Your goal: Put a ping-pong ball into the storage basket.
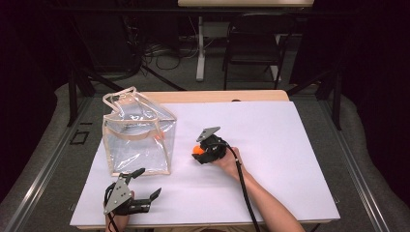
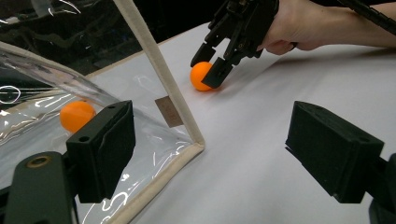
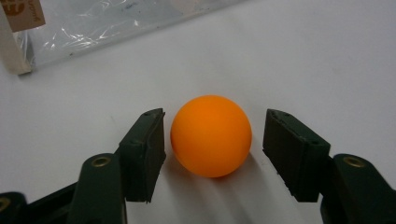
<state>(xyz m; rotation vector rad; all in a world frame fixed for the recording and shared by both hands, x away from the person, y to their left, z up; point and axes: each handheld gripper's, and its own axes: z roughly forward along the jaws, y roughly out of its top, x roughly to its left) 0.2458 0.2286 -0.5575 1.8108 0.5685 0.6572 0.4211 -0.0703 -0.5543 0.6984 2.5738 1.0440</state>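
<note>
Now the right gripper is grabbing the orange ball between its jaws, maybe not squeezing yet; next, lift it into the clear bag.

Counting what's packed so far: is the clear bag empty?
No. One orange ball shows inside the clear bag; a second ball lies outside on the table, between the right gripper's jaws.
</note>
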